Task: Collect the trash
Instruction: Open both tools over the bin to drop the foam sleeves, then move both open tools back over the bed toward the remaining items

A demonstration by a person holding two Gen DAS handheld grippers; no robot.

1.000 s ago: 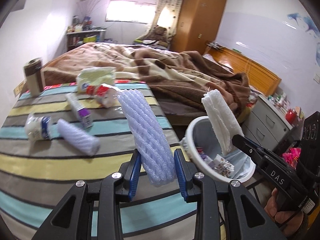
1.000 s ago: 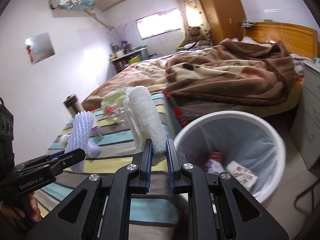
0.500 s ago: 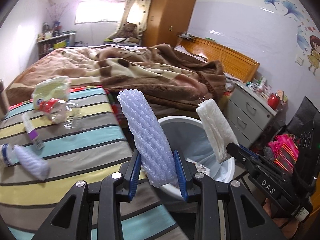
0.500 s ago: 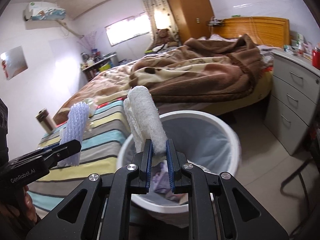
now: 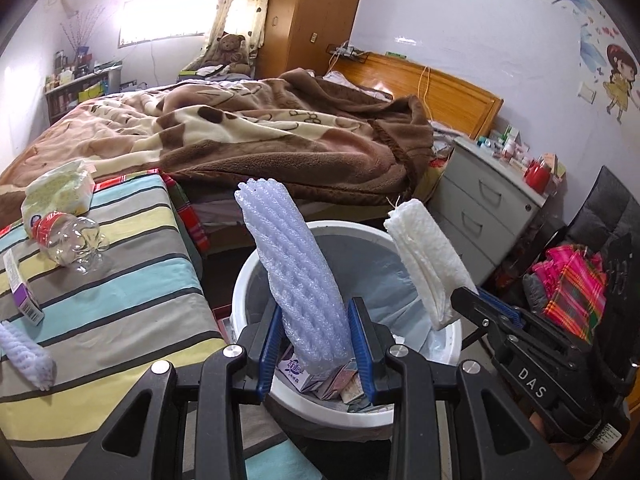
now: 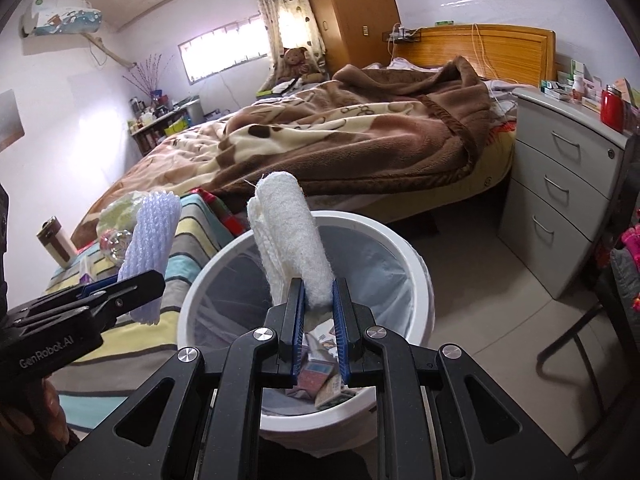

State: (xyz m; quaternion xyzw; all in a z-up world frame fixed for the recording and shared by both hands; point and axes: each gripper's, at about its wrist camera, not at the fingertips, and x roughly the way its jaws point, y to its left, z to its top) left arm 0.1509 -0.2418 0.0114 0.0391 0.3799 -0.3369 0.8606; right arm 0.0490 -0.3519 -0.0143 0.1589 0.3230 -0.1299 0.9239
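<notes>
Both grippers were over the bin [image 5: 448, 338] at this point. The left gripper [image 5: 316, 344] was clamped around a purple foam net [image 5: 298, 280], which stood up between the blue pads [image 5: 267, 344]. The right gripper [image 6: 318, 320] was pinched nearly closed on a white foam net [image 6: 292, 240], also sticking upright above the bin's rim. The bin sat just beside the striped table [image 5: 120, 300] and already had some wrappers [image 5: 320, 380] at the bottom. Left on the table were a crushed bottle [image 5: 70, 242], a small box [image 5: 22, 288] and another net [image 5: 28, 354].
</notes>
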